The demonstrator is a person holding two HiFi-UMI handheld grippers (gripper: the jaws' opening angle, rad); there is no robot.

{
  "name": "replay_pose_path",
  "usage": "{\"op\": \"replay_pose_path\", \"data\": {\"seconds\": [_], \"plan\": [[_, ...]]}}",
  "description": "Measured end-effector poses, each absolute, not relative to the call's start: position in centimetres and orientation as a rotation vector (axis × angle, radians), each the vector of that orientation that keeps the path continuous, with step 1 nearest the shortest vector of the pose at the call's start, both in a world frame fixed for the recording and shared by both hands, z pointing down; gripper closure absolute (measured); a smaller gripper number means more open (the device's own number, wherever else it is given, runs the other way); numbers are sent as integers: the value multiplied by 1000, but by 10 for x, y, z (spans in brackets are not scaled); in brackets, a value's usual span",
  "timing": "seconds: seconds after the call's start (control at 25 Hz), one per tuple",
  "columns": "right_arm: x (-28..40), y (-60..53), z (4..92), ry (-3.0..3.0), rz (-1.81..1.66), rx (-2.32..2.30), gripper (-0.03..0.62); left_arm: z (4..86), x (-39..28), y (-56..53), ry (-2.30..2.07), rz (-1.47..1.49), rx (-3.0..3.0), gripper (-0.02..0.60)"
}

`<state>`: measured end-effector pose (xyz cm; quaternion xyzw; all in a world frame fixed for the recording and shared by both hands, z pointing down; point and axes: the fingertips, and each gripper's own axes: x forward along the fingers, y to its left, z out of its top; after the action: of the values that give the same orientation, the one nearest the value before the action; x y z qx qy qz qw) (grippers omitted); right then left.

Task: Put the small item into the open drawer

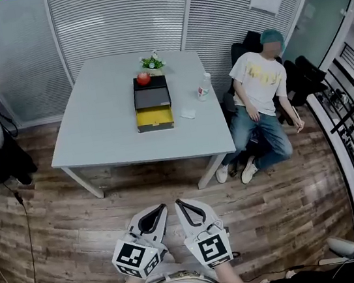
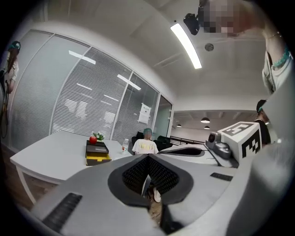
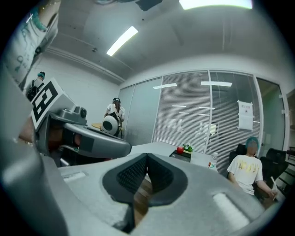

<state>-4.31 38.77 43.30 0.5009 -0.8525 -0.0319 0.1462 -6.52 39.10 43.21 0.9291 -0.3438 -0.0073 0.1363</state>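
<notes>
— Where is the red item (image 1: 144,78) found?
— Atop the black box (image 1: 151,94) on the table (image 1: 96,126), straight ahead, well apart from left gripper (image 1: 162,207) and right gripper (image 1: 179,203); the open drawer (image 1: 154,117) is set just nearer.
— The jaws?
— Both pairs are pressed together, empty.

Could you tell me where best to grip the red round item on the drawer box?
Grip the red round item across its middle, probably from above or the near side: it is round, sits atop the drawer box, and the plant crowds its far side.
</notes>
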Motion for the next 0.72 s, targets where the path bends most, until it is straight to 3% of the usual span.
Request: {"op": "replay_pose_path", "data": {"seconds": [0.72], "plan": [[-64,368,443,-2420,-73,1466,591,441,-91,372,-963,-12,2686,584]]}}
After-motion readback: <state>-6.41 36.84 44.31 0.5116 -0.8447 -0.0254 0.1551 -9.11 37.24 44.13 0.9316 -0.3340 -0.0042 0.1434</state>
